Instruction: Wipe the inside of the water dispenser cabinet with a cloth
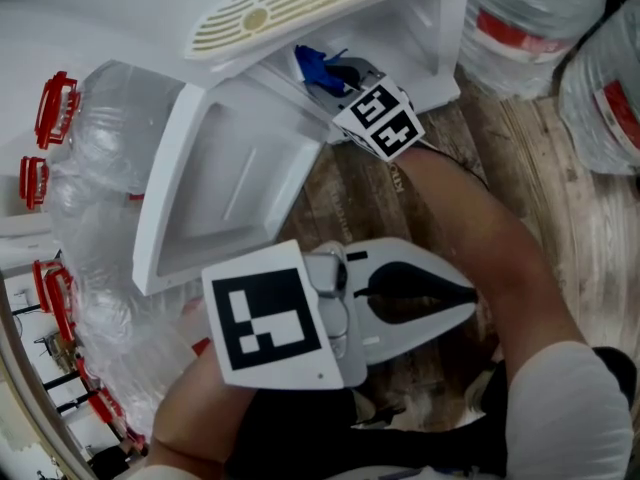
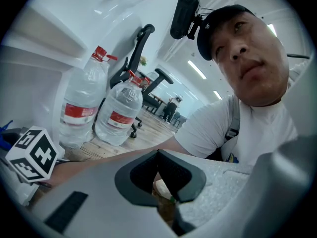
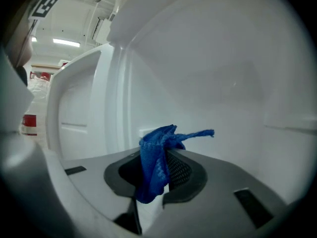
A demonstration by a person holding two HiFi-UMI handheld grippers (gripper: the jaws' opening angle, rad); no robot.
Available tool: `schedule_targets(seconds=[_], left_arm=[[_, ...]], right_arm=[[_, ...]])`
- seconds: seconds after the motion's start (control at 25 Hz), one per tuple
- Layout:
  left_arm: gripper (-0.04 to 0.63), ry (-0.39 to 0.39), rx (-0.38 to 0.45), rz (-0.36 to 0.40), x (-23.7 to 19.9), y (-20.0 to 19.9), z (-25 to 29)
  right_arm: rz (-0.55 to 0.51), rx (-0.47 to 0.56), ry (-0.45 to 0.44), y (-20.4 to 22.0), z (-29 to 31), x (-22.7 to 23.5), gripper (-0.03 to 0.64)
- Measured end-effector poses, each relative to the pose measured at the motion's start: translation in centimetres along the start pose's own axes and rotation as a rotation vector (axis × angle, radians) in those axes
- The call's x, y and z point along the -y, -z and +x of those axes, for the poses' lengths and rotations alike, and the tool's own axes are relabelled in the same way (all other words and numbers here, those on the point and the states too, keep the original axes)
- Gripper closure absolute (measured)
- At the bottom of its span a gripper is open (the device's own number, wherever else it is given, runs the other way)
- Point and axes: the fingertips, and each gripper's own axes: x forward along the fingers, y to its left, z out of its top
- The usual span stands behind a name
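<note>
Gaping open, water dispenser cabinet (image 1: 440, 28): door (image 1: 235, 168) folded out to left, mouth wide. Right gripper view alone shows interior: bare white walls (image 3: 223, 73), free room on every side. Head view shows wooden floor (image 1: 570, 208) and large water bottles (image 1: 530, 18) just beside cabinet; left gripper view shows two of them upright. Left hand-held gripper (image 1: 462, 294) low over floor, well apart from cabinet, jaws pressed together, nothing between. Right hand-held gripper (image 3: 166, 157) inside cabinet, pinching blue cloth (image 3: 154, 165); cloth bunched above tips, near back wall, contact unclear.
</note>
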Motion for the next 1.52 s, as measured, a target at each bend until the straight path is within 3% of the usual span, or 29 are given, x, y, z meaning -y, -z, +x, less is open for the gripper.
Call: schedule_targets(seconds=[0.28, 0.56, 0.8, 1.28, 1.52], left_arm=[[0.595, -0.002, -0.009, 0.002, -0.1, -0.1, 0.6], [0.595, 0.001, -0.005, 0.007, -0.1, -0.4, 0.8], [0.595, -0.003, -0.003, 0.006, 0.0, -0.3, 0.4], [0.595, 0.001, -0.003, 0.013, 0.1, -0.3, 0.3], [0.595, 0.005, -0.008, 0.014, 0.1, -0.3, 0.8]], right_arm=[[0.017, 0.043, -0.102, -0.6, -2.5, -0.6, 0.537], [0.019, 0.121, 0.031, -5.3, -1.4, 4.0, 0.537], [0.002, 0.143, 0.034, -8.4, 1.6, 4.0, 0.546], [-0.055, 0.143, -0.041, -7.2, -0.8, 0.2, 0.545], [-0.072, 0.184, -0.123, -7.4, -3.4, -2.3, 0.536]])
